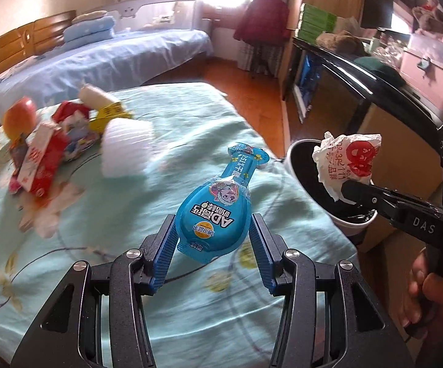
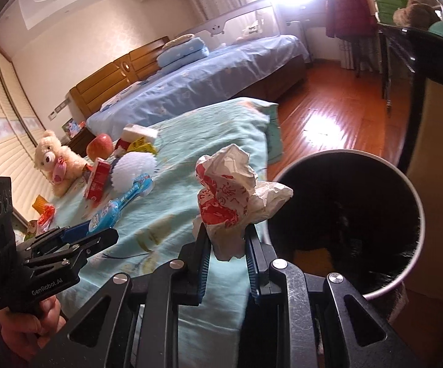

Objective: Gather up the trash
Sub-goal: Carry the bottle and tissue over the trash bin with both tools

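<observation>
Left gripper [image 1: 213,224]: black frame, blue ribbed fingers [image 1: 164,245], 4 silver screws.
Right gripper [image 2: 226,245]: black frame, blue-edged fingers, "DAS" lettering.
Right hand [image 1: 426,294]: bare skin.
Left hand [image 2: 28,328]: bare skin.

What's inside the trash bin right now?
The bin is lined with a black bag; a tan patch shows low inside, nature unclear. The rest is too dark to tell. The crumpled wrapper is in the right gripper, not inside.

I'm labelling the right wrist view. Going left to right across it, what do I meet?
Left gripper holding the blue packet → teddy bear → white spiky ball → crumpled wrapper in the right gripper → trash bin.
</observation>
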A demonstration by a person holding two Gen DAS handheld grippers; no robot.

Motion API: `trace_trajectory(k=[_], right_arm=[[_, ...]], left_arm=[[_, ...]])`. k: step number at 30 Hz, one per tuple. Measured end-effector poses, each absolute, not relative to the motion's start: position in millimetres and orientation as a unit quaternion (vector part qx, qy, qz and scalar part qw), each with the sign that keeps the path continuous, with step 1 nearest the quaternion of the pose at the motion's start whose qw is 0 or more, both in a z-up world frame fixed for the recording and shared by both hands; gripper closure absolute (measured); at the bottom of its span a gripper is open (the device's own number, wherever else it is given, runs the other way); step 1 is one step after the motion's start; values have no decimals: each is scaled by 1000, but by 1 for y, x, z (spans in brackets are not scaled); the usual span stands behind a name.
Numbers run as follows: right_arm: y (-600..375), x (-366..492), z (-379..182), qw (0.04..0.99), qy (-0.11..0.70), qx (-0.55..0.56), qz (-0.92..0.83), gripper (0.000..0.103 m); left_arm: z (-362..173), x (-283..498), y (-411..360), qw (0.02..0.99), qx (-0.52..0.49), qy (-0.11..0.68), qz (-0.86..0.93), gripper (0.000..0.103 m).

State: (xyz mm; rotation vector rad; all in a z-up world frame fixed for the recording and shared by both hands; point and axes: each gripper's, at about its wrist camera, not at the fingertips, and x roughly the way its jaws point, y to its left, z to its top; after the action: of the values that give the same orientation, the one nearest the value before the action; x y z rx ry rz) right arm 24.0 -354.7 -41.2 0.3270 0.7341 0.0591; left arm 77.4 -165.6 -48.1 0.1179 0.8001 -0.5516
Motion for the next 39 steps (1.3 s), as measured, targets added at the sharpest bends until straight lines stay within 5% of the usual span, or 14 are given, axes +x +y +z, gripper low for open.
trace_trajectory(k=[39], right_arm=[[-454,10,-66,901,374,206,-72,81]], left_arm=[[-64,86,-305,837,138,401,-346,56]])
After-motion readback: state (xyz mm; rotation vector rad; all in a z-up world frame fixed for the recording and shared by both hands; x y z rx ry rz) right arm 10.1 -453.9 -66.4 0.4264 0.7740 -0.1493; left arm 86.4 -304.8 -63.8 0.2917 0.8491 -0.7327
